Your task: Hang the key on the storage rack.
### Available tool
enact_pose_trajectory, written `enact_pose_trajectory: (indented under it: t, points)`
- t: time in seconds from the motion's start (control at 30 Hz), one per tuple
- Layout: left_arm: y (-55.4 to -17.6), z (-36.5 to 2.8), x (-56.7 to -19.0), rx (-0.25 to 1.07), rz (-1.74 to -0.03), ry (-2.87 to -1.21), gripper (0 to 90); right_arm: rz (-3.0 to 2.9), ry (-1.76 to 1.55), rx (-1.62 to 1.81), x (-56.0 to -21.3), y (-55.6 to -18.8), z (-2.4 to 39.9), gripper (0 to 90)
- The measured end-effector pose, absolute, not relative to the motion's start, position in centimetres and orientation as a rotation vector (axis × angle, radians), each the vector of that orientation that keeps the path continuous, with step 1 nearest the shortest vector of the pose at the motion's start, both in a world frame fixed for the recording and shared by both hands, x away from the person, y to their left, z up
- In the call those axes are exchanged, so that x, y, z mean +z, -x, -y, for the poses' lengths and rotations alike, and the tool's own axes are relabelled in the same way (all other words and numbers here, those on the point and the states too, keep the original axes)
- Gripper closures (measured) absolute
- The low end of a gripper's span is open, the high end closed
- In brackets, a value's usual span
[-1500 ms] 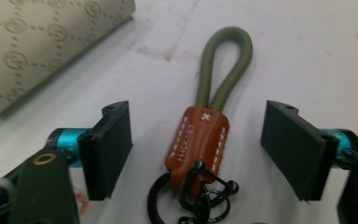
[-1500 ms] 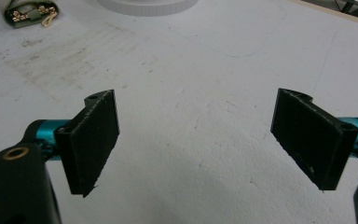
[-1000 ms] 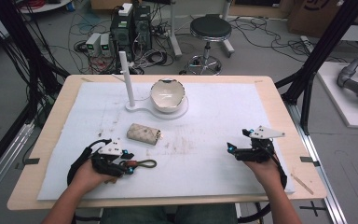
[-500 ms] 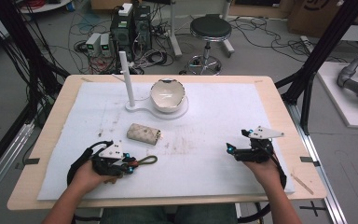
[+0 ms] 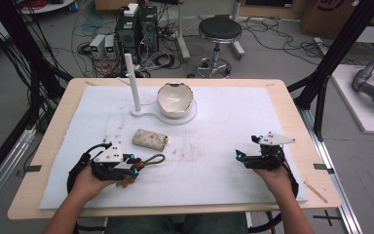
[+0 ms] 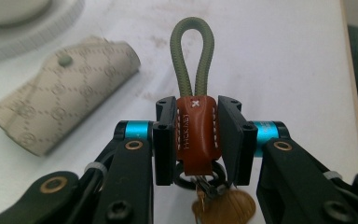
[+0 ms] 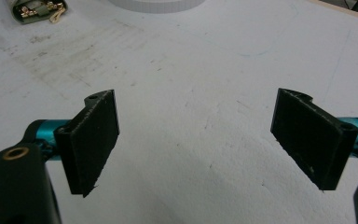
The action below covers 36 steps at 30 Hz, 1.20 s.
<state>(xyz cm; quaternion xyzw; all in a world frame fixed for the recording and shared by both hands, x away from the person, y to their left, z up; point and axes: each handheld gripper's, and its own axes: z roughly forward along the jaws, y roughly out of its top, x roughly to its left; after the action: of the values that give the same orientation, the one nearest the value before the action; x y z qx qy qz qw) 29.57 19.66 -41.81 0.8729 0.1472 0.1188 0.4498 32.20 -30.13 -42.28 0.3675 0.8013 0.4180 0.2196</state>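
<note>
A keychain with a brown leather tab [image 6: 196, 135] and an olive cord loop [image 6: 192, 51] sits between the pads of my left gripper [image 6: 196, 140], which is shut on the tab after just closing; a ring and brass fob hang below. In the high view the left gripper [image 5: 135, 168] is at the front left with the cord loop [image 5: 154, 159] sticking out to the right. A beige patterned key pouch [image 5: 149, 139] [image 6: 63, 112] lies just beyond. My right gripper [image 5: 239, 157] [image 7: 200, 140] rests open at the front right over bare mat.
A white stand with an upright post [image 5: 133, 83] and a cream bowl [image 5: 175, 99] sits at the back middle of the white mat [image 5: 233, 117]. The pouch's open end [image 7: 37, 10] shows gold hooks. The table's wooden edge [image 5: 175, 210] runs near the person's forearms.
The left gripper's jaws have closed onto the keychain's leather tab and it shifted slightly. The right gripper has stayed still.
</note>
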Motion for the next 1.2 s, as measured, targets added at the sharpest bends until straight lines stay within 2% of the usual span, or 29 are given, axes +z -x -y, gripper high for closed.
enact_pose_trajectory:
  t: [0.17,0.4,0.73,1.0,1.2]
  points:
    - [-30.0,-20.4,-40.3,0.311,-0.370,-2.085,68.4,-2.219,-1.013,1.151,-42.4,-32.3,30.0,15.4]
    - [-30.8,-21.7,-38.0,0.401,-0.413,-1.921,68.4,-2.231,-1.015,1.136,-42.5,-32.3,29.6,15.4]
    - [-32.0,-22.5,-36.0,0.481,-0.500,-1.837,68.4,-2.231,-1.023,1.131,-42.6,-32.4,29.6,15.4]
    - [-33.6,-23.8,-33.9,0.529,-0.611,-1.819,68.3,-2.226,-1.031,1.138,-42.6,-32.4,29.5,15.4]
    - [-34.9,-23.9,-31.7,0.593,-0.626,-1.816,68.3,-2.231,-1.024,1.137,-42.6,-32.6,29.4,15.4]
